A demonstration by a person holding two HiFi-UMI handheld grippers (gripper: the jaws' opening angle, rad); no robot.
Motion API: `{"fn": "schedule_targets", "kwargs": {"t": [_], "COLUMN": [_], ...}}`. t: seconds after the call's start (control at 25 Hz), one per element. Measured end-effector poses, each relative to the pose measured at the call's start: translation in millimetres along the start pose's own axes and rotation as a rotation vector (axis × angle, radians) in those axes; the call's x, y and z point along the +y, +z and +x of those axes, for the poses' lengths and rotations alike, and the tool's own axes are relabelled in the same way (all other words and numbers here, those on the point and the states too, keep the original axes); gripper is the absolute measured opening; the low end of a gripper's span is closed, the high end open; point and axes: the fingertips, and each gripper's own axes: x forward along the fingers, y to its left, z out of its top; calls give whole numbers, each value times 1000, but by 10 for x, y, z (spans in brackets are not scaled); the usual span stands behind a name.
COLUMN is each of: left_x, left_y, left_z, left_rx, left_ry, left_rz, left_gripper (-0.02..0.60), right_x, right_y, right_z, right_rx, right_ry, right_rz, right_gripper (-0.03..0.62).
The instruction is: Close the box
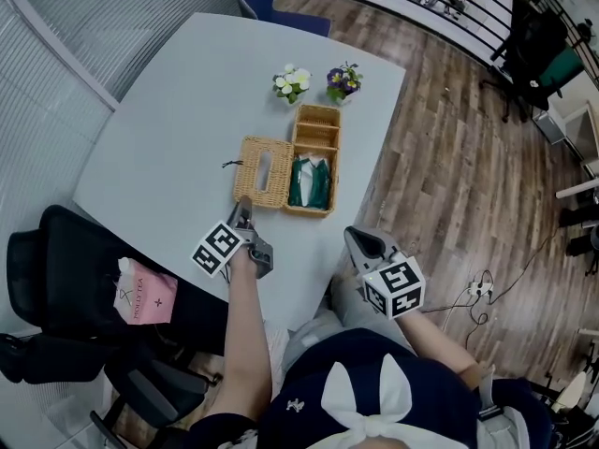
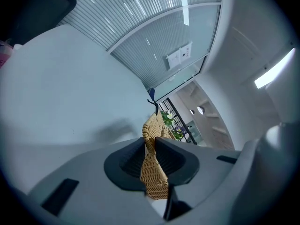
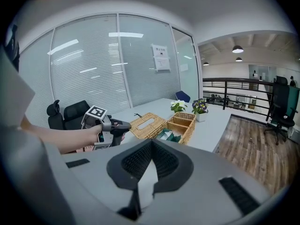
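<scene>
**Item 1, wicker box** [image 1: 315, 110]: stands open near the middle of the grey table [image 1: 178, 110]. I see divided compartments at the far end and green packets [image 1: 311, 183] at the near end.

**Item 2, lid** [image 1: 279, 178]: slotted wicker, laid flat on the table to the left of the box and touching its long side.

**Item 3, left gripper** [image 1: 245, 206]: at the lid's near edge. My left gripper view shows the jaws clamped on that wicker rim.

**Item 4, right gripper** [image 1: 357, 238]: held back off the table's near edge, well apart from the box. The jaws are together with nothing between them.

**Item 5, surroundings:**
- White flowers [image 1: 292, 82] and purple flowers [image 1: 343, 80], two small pots just beyond the box.
- A black chair [image 1: 65, 260] at the left, with a pink packet [image 1: 143, 293] lying on it.
</scene>
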Motion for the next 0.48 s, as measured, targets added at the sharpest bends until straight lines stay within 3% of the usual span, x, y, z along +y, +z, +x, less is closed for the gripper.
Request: {"fn": "schedule_targets", "kwargs": {"t": [0.48], "left_x": [-169], "left_y": [58], "left_z": [-41], "left_rx": [0], "left_ry": [35], "left_rz": [118], "left_gripper": [75], "right_x": [-99], "right_y": [12], "right_z": [-55], "right_rx": [-9], "right_ry": [-2], "right_rz": [16], "right_gripper": [5]}}
